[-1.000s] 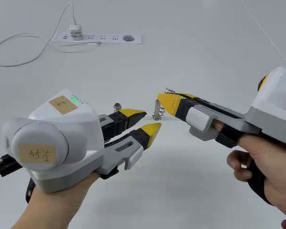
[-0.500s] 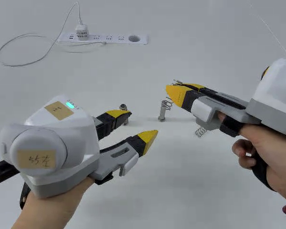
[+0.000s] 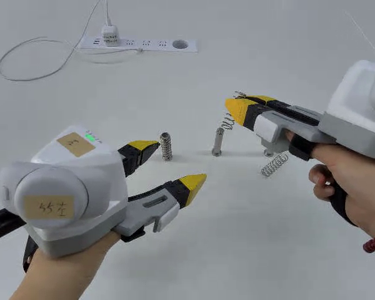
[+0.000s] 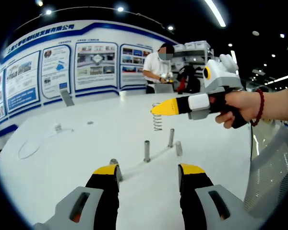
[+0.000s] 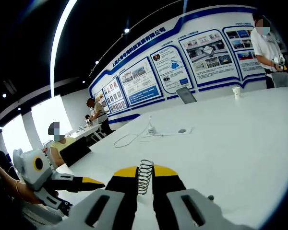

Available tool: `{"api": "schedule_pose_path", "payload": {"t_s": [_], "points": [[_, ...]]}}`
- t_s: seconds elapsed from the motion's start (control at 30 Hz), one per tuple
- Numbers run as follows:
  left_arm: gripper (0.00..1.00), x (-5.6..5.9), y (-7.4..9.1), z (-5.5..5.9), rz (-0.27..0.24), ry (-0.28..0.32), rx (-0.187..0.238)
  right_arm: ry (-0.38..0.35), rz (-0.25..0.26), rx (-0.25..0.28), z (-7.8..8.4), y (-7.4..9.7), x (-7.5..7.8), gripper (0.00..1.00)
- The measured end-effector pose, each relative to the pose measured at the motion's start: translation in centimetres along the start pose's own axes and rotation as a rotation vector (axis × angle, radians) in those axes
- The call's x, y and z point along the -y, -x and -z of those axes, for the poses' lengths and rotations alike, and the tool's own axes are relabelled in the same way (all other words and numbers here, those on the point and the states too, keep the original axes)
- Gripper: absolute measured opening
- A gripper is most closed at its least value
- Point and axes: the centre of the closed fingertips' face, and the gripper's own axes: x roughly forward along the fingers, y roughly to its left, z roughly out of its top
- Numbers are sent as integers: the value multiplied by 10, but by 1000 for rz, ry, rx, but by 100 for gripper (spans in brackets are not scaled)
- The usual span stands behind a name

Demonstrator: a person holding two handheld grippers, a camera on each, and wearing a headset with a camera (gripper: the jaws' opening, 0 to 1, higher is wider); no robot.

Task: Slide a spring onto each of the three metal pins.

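- Trouble spot first: the held spring (image 3: 227,122) dangles tilted from the right gripper (image 3: 235,106), pinched by its top coils just above and beside the bare middle pin (image 3: 218,142); I reckon the loose bottom end snags the pin's top instead of sliding on
- the pin's skinny and freestanding; a sideways nudge would probably tip it
- left gripper (image 3: 169,165) has its jaws spread wide with nothing in them, right near the sprung pin (image 3: 166,146); a careless swing could bump it
- loose spring (image 3: 274,164) lies flat on the table (image 3: 194,250) beside the right gripper
- right gripper view gives the grip up close, coils squeezed between the yellow tips; left gripper view gives the side-on look, the spring hanging over the pins, far pin (image 4: 171,138) included
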Motion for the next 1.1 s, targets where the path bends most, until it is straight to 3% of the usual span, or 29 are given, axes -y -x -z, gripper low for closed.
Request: {"api": "schedule_pose_path", "payload": {"t_s": [0.5,0.8,1.1], "points": [[65,-3,-2,8,-16,6,-14,43,35,-36,11,-20,17,12],[72,-6,-2,14,-23,30,-25,130,35,-71,22,-28,18,12],[73,-7,-4,15,-26,35,-28,187,48,-69,25,-31,19,12]]}}
